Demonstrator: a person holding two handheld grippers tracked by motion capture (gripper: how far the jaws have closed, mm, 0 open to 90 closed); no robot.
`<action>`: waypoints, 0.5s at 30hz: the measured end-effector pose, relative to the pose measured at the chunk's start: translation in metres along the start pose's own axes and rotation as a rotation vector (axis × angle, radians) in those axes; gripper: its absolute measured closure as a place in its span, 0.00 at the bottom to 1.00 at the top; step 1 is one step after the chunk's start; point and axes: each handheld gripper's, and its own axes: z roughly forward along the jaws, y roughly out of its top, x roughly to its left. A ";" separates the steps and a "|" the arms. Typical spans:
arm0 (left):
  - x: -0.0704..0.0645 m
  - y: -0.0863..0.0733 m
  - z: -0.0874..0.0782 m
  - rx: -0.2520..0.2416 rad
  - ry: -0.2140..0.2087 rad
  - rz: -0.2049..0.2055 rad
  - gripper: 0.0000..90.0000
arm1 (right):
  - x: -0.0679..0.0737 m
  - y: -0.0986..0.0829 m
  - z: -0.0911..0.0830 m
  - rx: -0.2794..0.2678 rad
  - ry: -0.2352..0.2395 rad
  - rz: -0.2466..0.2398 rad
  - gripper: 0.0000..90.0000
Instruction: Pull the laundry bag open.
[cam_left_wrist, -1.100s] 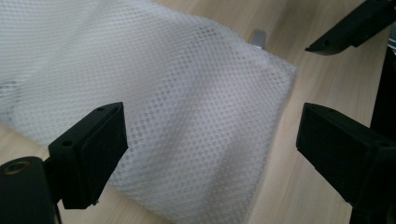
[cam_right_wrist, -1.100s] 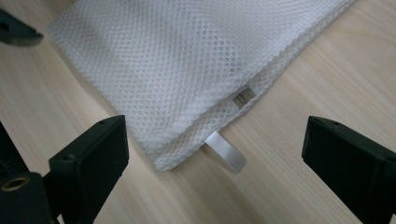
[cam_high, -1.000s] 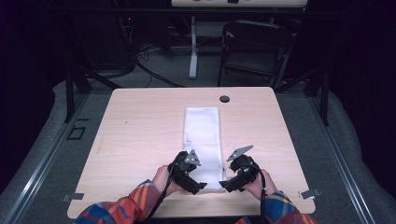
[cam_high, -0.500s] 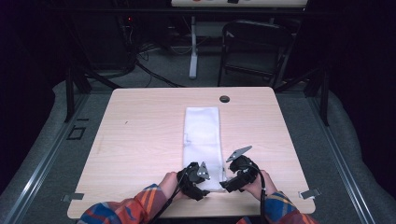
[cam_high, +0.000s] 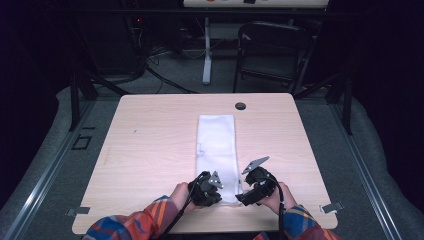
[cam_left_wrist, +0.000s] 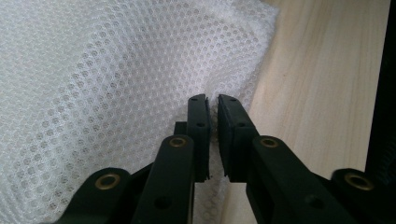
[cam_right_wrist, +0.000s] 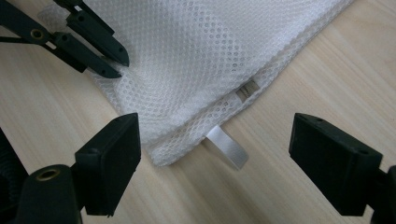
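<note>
A: Left side first. What have you got?

B: I read the left gripper (cam_high: 212, 189) at the near end of the white mesh bag (cam_high: 216, 150), on its left corner. In the left gripper view the jaws are pinched together on a fold of the mesh (cam_left_wrist: 116, 79), with only a sliver of gap between them.

A: And the bag itself?

B: Lying flat and lengthwise down the middle of the wooden table (cam_high: 150, 145), near end just short of the table's front edge. A round grommet hole (cam_high: 240, 106) sits beyond its far end.

A: Right side?

B: The right gripper (cam_high: 252, 192) is at the bag's right near corner, jaws spread wide, gripping nothing. Between them I see the corner (cam_right_wrist: 161, 156), a white ribbon tab (cam_right_wrist: 227, 147) sticking out, and a zipper end (cam_right_wrist: 247, 88) on the seam.
</note>
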 end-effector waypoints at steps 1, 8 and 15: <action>0.000 0.000 0.000 0.000 0.002 -0.001 0.95 | 0.000 0.000 0.000 -0.001 0.000 0.000 0.20; 0.001 0.001 -0.009 -0.048 0.008 -0.009 0.98 | 0.001 0.000 0.000 0.000 -0.018 -0.013 0.42; 0.004 0.000 -0.023 -0.104 0.022 -0.028 0.98 | 0.002 0.000 0.000 0.006 0.000 -0.036 0.72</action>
